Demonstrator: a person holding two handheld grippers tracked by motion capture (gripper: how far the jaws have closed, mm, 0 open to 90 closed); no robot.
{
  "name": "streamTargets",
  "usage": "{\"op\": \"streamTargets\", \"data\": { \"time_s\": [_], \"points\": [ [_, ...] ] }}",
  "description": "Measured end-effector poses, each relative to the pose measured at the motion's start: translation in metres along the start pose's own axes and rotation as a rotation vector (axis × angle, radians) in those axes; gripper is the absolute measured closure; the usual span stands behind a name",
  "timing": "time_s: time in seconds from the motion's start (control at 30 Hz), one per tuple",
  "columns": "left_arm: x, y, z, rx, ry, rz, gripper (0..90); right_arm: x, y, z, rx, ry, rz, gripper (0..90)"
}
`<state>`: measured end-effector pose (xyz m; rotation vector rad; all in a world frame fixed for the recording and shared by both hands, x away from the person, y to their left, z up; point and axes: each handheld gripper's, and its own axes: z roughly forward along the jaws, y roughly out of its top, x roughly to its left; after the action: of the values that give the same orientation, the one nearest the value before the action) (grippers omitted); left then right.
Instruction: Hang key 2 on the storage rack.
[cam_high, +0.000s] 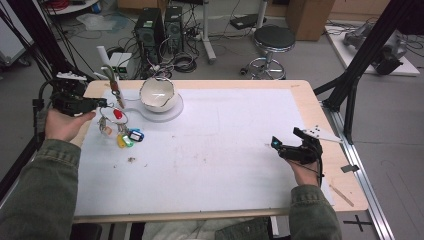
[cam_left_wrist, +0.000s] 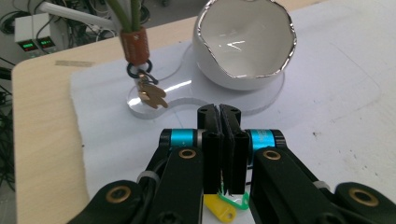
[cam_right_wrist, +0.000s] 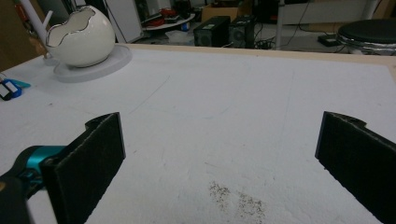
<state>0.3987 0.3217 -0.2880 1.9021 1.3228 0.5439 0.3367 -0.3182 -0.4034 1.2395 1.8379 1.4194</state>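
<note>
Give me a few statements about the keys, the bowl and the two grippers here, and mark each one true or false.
1. The left gripper has its jaws shut. True.
2. The bunch of key tags lies inside the bowl. False: it hangs and lies beside the bowl, below the left gripper, and the bowl looks empty.
3. The right gripper has its jaws wide apart with nothing between them. True.
4. The bowl stands straight on the bare table. False: it stands on a clear base.
5. The right gripper is up against the bowl. False: it is far off, near the table's right edge.
6. A small charm hangs from the stand next to the bowl. True.
</note>
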Motion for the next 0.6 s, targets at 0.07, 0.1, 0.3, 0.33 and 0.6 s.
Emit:
{"op": "streamTargets", "data": {
  "time_s": [0.07,0.1,0.3,0.33,0.6],
  "points": [
    [0.003,0.003,-0.003,-0.010,0.005,-0.014,87.5,0.000,0.000,0.000,0.000,0.000,-0.001,0.6],
    [0.004,0.004,-0.004,-0.010,0.013,-0.010,87.5,0.000,0.000,0.000,0.000,0.001,-0.001,0.6],
    [0.010,0.013,-0.014,-0.036,0.029,-0.027,87.5,0.000,0.000,0.000,0.000,0.001,0.000,0.6],
    [0.010,0.015,-0.015,-0.037,0.031,-0.026,87.5,0.000,0.000,0.000,0.000,0.000,0.000,0.6],
    [0.020,0.027,-0.026,-0.059,0.068,-0.043,87.5,0.001,0.000,0.000,0.004,0.000,0.001,0.6]
  ]
}}
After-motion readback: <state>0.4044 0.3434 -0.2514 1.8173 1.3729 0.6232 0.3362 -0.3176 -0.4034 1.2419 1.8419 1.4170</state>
